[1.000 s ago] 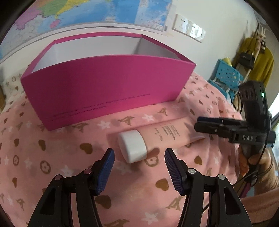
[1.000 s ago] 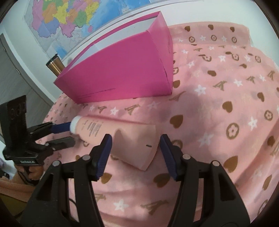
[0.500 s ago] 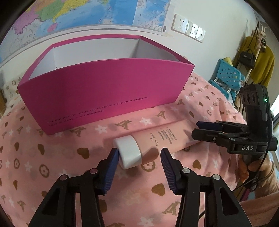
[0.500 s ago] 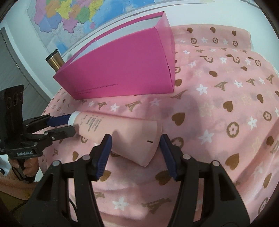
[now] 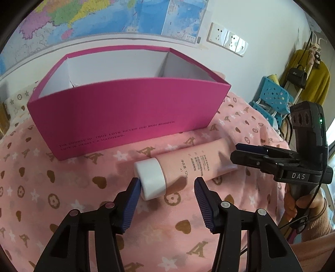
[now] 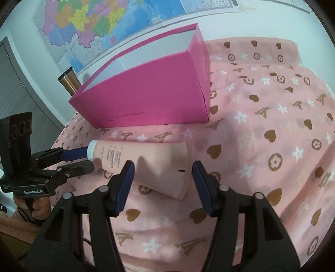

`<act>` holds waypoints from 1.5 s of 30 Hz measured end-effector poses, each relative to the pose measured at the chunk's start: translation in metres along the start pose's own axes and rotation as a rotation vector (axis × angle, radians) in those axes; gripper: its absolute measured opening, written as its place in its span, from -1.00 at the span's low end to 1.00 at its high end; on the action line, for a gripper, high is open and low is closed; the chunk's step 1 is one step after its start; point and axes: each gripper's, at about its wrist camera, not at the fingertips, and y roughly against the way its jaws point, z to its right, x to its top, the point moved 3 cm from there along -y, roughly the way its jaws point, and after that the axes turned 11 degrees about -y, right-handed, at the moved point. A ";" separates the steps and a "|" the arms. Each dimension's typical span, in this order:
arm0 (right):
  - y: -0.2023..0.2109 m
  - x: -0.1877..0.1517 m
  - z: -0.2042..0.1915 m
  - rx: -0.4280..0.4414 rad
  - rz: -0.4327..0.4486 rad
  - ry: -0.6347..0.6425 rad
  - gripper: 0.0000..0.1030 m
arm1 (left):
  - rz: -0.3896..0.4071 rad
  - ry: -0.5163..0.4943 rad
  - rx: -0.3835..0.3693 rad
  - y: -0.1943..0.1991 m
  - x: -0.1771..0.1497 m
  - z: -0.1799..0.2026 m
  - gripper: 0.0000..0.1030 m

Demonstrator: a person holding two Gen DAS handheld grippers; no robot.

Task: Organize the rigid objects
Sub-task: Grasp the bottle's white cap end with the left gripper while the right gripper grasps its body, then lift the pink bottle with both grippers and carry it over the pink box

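A pale pink tube with a white cap lies on the pink patterned cloth in front of an open magenta box. My left gripper is open, its fingers either side of the cap; the left pad touches or nearly touches the cap. My right gripper is open, straddling the tube's flat crimped end. The box also shows in the right wrist view, empty as far as I see.
A metal tumbler stands behind the box's left end. A map and wall sockets are on the wall behind. Blue plastic crates and hanging clothes stand at the far right.
Both grippers have advanced onto the tube. The left fingers narrowed around the white cap; the right fingers now flank the crimped end. The tube still lies on the cloth.
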 end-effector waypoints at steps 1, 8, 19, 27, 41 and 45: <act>0.001 0.000 -0.001 0.001 0.002 0.003 0.16 | 0.004 0.001 0.000 0.002 0.001 0.000 0.03; 0.006 0.003 -0.004 0.003 0.018 0.011 0.16 | 0.024 -0.009 0.010 0.010 0.003 0.004 0.03; 0.009 0.007 -0.007 0.003 0.031 0.023 0.16 | 0.049 -0.015 0.021 0.019 0.005 0.004 0.03; 0.013 0.012 -0.011 0.009 0.043 0.036 0.16 | 0.063 -0.012 0.027 0.024 0.009 0.002 0.03; 0.015 0.016 -0.014 0.012 0.056 0.048 0.16 | 0.076 -0.014 0.034 0.027 0.013 0.003 0.03; 0.016 0.017 -0.015 0.011 0.059 0.056 0.16 | 0.080 -0.013 0.036 0.028 0.014 0.003 0.03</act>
